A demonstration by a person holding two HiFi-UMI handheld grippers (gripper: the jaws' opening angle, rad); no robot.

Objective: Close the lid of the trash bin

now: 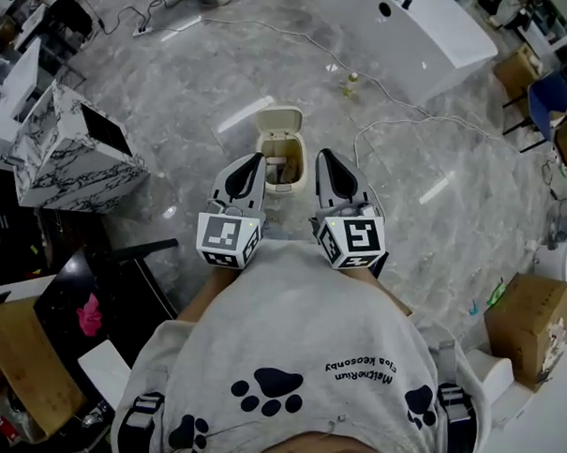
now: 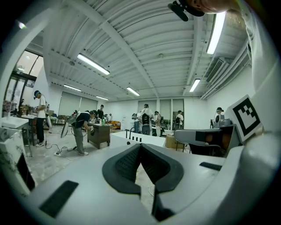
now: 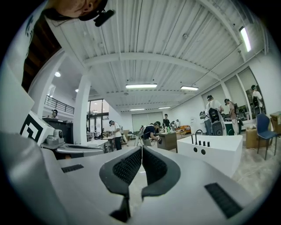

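Note:
A small cream trash bin [image 1: 281, 162] stands on the grey marble floor, its lid [image 1: 279, 118] swung up and back, with some rubbish inside. In the head view my left gripper [image 1: 258, 158] is just left of the bin's mouth and my right gripper [image 1: 320, 155] just right of it, both held in front of my chest. Both are shut with nothing between the jaws. The left gripper [image 2: 140, 145] and the right gripper [image 3: 142, 148] point level across the room in their own views; the bin does not show there.
A white marbled box [image 1: 66, 148] lies at the left. A white counter [image 1: 433, 30] runs across the back, with cables [image 1: 401, 113] trailing over the floor. Cardboard boxes [image 1: 528, 325] stand at the right. Several people work at tables in the distance.

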